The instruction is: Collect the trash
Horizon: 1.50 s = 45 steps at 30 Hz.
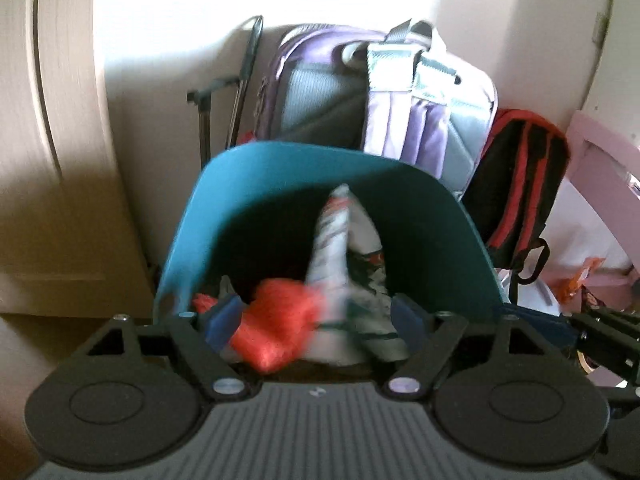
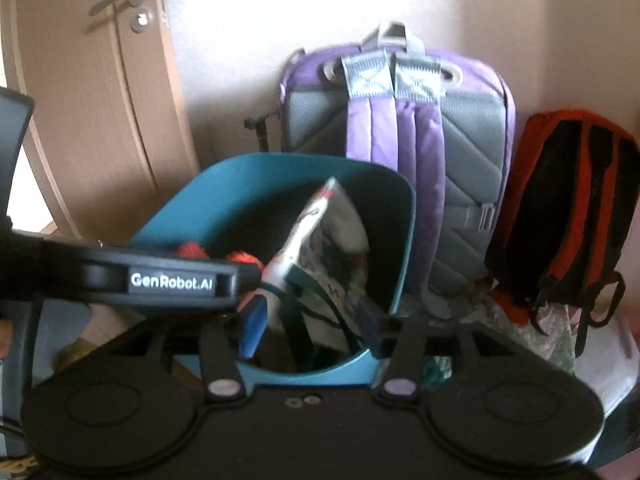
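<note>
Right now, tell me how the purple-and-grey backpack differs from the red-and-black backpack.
The purple-and-grey backpack is taller and stands upright directly behind the teal bin; the red-and-black backpack is shorter, darker and sits off to the right. Both lean against the wall, straps facing out.

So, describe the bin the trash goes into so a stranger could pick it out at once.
Find the purple and grey backpack leaning on the pale wall right of the wooden door. Directly in front of it stands the teal bin, open-topped, with a white printed wrapper sticking up inside. It is the only teal, hard-sided container; its neighbours are soft bags, including a red and black backpack.
</note>
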### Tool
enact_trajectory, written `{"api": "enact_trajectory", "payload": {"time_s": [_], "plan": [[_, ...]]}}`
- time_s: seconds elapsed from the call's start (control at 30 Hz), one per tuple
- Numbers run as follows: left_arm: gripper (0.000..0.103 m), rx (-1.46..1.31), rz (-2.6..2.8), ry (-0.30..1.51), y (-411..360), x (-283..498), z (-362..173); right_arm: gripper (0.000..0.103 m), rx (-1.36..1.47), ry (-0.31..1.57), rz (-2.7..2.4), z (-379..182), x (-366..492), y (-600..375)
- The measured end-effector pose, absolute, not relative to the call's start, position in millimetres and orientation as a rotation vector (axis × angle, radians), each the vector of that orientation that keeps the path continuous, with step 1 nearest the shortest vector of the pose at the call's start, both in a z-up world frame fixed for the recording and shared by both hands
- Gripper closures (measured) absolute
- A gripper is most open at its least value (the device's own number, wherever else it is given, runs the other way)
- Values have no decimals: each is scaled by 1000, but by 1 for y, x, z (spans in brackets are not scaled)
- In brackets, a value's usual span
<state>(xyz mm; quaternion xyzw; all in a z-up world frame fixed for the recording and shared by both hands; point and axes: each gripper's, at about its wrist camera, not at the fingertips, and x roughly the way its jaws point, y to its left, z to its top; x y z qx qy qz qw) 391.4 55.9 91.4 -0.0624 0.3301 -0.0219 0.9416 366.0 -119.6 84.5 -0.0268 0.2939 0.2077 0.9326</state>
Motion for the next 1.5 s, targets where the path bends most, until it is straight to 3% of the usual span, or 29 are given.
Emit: {"api": "enact_trajectory", "payload": {"time_s": [0.73, 0.87, 1.0, 1.1, 1.5], "plan": [[19, -127, -78, 493, 64, 260, 144, 32, -29, 458, 427, 140, 258, -150], [9, -133, -90, 465, 66, 239, 145, 27, -25, 438, 429, 144, 242, -152], [8, -150, -100, 452, 68, 225, 147, 23, -7, 417, 425, 146, 231, -157], [3, -151, -93, 442, 67, 218, 149, 22, 18, 413, 427, 148, 227, -161], [3, -94, -86, 430, 55, 208, 155, 20, 40, 416, 426, 153, 220, -168]]}}
